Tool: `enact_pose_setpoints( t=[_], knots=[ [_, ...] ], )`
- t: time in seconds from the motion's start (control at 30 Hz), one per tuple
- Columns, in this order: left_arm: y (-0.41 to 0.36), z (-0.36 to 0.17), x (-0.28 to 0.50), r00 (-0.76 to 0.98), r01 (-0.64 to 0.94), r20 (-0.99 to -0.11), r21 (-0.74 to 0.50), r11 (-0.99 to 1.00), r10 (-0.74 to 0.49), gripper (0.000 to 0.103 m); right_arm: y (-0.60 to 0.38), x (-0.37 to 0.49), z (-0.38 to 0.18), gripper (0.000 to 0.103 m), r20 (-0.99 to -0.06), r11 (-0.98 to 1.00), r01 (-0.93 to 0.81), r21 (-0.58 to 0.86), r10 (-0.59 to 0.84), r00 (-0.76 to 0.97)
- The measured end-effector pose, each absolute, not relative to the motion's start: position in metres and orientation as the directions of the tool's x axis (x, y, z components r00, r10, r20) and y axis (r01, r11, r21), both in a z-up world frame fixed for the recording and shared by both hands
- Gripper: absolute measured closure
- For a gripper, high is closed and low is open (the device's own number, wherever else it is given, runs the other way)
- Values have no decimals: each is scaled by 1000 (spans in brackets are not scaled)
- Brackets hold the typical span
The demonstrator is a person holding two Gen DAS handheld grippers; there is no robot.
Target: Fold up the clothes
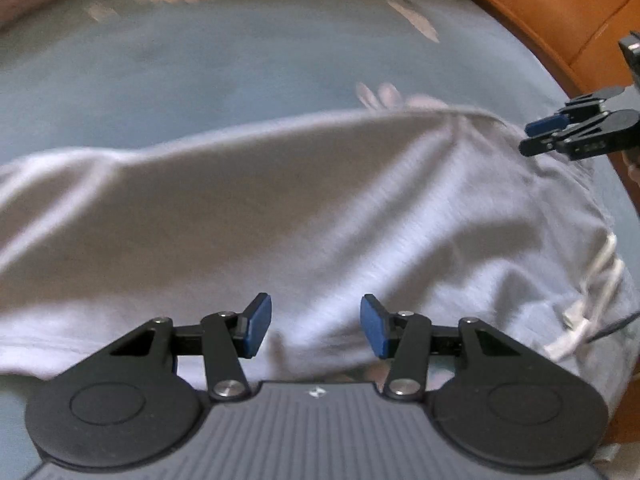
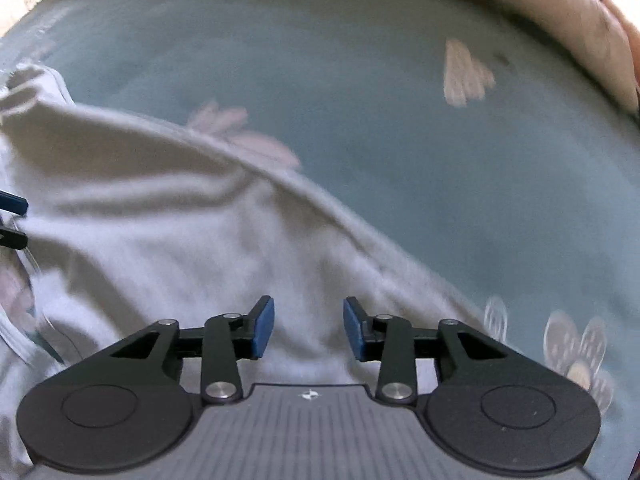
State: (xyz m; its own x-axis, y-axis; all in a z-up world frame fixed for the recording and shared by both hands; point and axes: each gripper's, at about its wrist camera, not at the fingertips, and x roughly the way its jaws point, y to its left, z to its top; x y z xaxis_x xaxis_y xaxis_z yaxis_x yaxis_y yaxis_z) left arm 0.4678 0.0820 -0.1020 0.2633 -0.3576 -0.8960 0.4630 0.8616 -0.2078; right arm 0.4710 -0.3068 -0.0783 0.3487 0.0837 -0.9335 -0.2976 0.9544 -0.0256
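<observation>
A pale lavender-grey garment (image 1: 280,208) lies spread and creased on a bed, and in the right wrist view the same garment (image 2: 140,220) fills the left half. My left gripper (image 1: 316,326) hovers over its near edge, open, with only cloth below the blue pads. The right gripper (image 2: 309,328) is open too, above the garment's right part, nothing between its pads. From the left wrist view the right gripper (image 1: 536,136) shows at the garment's far right corner. The left gripper (image 2: 18,222) peeks in at the left edge. A white drawstring (image 1: 592,280) lies at the garment's right end.
The bed sheet (image 2: 400,120) is blue-grey with pink flower prints (image 2: 466,74). An orange-brown wooden frame (image 1: 560,12) runs along the bed's top right. A peach-coloured blanket or pillow (image 2: 560,12) lies along the far edge.
</observation>
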Motion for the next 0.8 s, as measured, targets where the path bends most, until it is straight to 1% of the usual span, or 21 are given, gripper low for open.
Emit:
enact_pose_setpoints(
  t=[0.1, 0.23, 0.33, 0.4, 0.47, 0.57, 0.6, 0.63, 0.67, 0.8],
  knots=[
    [98, -102, 481, 304, 427, -893, -183, 886, -331, 54, -285, 490, -66, 56, -906, 947, -322, 8, 143, 398],
    [120, -108, 487, 326, 391, -897, -160, 906, -299, 54, -242, 518, -60, 51, -845, 918, -373, 137, 305, 439],
    [131, -114, 486, 327, 369, -897, -169, 914, -298, 54, -207, 541, -65, 41, -816, 857, -446, 257, 440, 375],
    [137, -117, 482, 333, 362, -887, -194, 912, -321, 53, -180, 558, -71, 41, -806, 810, -487, 327, 508, 303],
    [139, -118, 480, 339, 367, -878, -209, 907, -339, 53, -153, 572, -75, 41, -804, 777, -516, 360, 539, 250],
    [147, -121, 481, 348, 345, -860, -254, 904, -375, 52, -122, 593, -77, 42, -772, 756, -535, 377, 576, 269],
    [149, -122, 481, 351, 332, -853, -272, 903, -387, 52, -111, 600, -78, 42, -773, 758, -542, 364, 570, 279],
    [151, -123, 481, 355, 325, -847, -285, 902, -396, 52, -99, 605, -81, 45, -782, 758, -558, 338, 556, 282],
    [152, -124, 481, 359, 319, -841, -297, 900, -405, 52, -87, 610, -84, 50, -792, 756, -577, 310, 541, 283],
    [156, -128, 480, 374, 308, -817, -336, 890, -438, 52, -42, 621, -101, 50, -823, 692, -663, 285, 532, 202]
  ],
)
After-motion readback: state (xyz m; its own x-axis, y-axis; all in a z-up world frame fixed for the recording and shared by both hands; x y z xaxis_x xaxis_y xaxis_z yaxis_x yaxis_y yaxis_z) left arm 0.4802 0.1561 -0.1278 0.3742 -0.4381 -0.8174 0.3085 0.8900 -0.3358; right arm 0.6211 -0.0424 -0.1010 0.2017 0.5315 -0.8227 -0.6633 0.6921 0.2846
